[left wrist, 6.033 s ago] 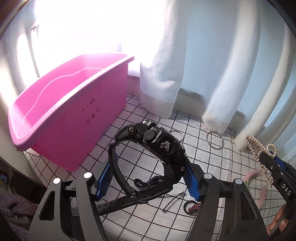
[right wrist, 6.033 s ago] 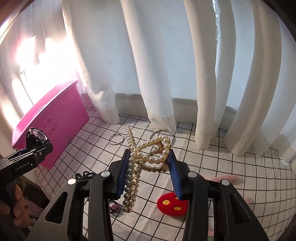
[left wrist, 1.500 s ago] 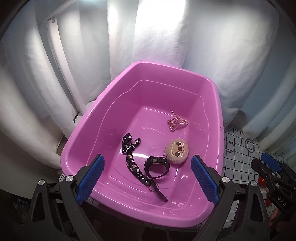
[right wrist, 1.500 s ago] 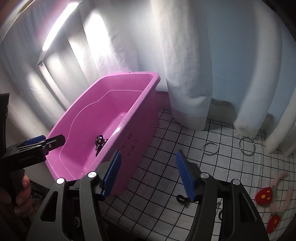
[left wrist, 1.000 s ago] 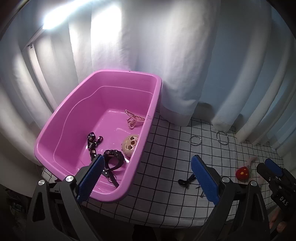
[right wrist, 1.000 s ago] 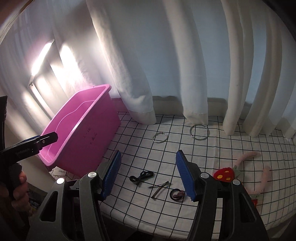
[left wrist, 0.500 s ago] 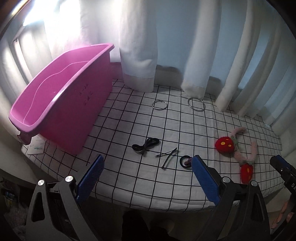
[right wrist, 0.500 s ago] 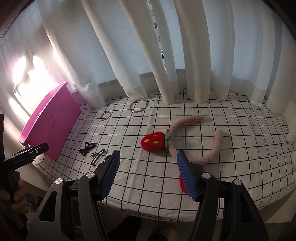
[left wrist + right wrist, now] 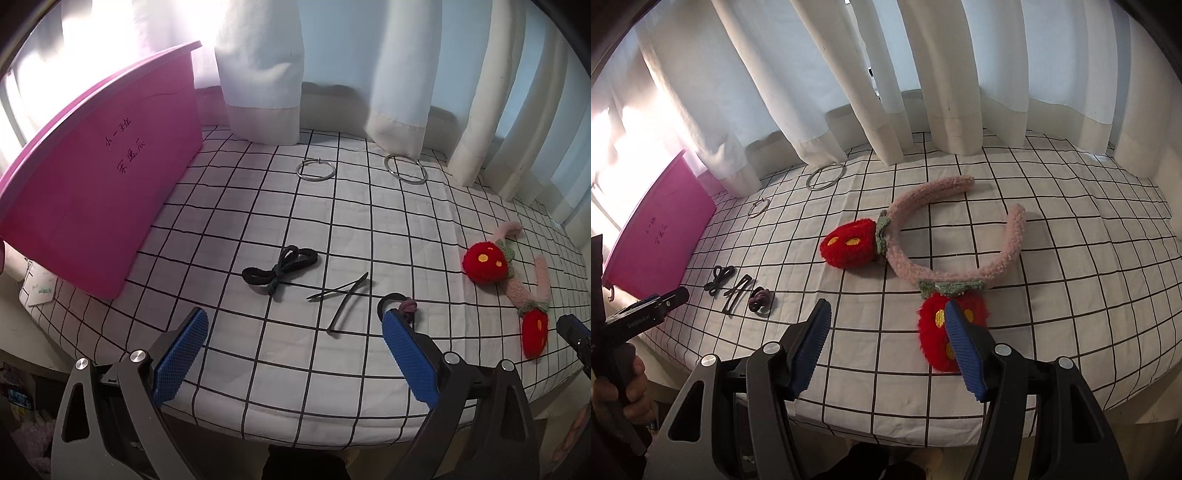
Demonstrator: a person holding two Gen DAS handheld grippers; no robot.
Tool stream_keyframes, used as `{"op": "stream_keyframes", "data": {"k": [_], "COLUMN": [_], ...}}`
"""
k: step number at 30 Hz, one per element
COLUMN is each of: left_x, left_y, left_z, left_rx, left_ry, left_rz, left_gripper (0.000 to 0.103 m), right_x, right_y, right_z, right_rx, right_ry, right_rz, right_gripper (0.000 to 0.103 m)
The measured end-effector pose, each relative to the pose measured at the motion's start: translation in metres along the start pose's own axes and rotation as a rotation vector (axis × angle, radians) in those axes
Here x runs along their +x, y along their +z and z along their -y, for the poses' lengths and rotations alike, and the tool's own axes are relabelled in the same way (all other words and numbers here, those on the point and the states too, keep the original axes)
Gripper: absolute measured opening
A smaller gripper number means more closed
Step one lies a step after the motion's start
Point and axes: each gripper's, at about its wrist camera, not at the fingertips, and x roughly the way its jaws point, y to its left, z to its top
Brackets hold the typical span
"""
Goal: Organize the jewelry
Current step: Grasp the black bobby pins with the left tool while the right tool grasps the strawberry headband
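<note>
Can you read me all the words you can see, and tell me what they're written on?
"小一班", with a second handwritten line under it that I can't read surely: on the side of the pink tub.
"GenRobot.AI": on the left tongs, seen from the right wrist camera.
Paper tag beside the tub: print too small to read.

Bare checked cloth [image 9: 1052,236] lies at two o'clock, while the fuzzy headband [image 9: 923,236] blocks twelve and the pink bin [image 9: 657,236] walls off ten.

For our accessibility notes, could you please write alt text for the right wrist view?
The open right gripper hovers over a pink headband with red plush strawberries, lying on a checked tablecloth. Farther left lie small hair accessories and a pink bin.
</note>
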Motion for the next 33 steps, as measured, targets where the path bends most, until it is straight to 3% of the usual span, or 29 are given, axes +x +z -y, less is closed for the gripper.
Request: {"op": "stream_keyframes", "data": {"k": [9,15,23,33], "left_x": [0.04,0.058,0.072,0.087], "left_y": [-0.012,-0.012,-0.016,-0.009], "left_z": [0.007,0.017,0.018,0.016], "left_rx": [0.017,0.058,0.022,0.007], "left_ry": [-0.04,-0.025,-0.101,-0.081], "left_rz": [0.001,0.028,0.013,-0.005], "left_gripper": [0.093,0.093,0.093,0.093], "right_x": [0.032,0.048,0.059,0.069], "right_y": [0.003,0.006,0.012,0.018], "right_z": [0.0,-0.002,-0.003,-0.004], "right_rx": [-0.024,-0.048,-0.086,-0.103], "right_ry": [-0.012,-0.018,-0.037,-0.065], "right_rz": [0.002,0.0,0.008,0.016], "right_gripper": [0.061,0.061,0.061,0.061]}}
